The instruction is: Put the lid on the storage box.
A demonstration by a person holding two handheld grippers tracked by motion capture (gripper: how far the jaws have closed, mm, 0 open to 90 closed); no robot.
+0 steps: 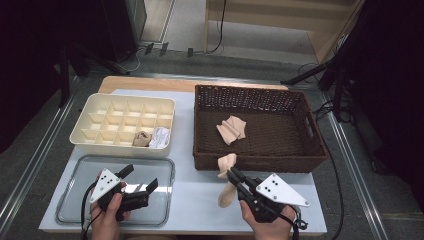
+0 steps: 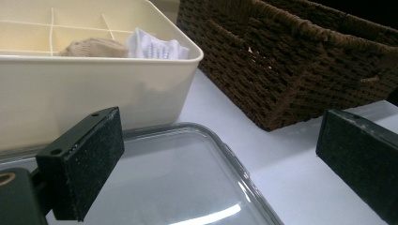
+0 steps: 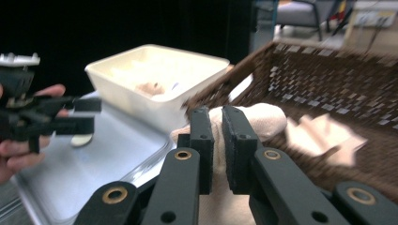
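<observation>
Nearest the high camera, the right gripper pinches a beige sock that hangs just in front of the wicker basket; the left gripper hovers with jaws wide apart and empty over a clear tray. Left gripper view: spread jaws frame the tray, the cream divider box behind. Right gripper view: jaws nearly closed clamp the sock beside the basket.
</observation>
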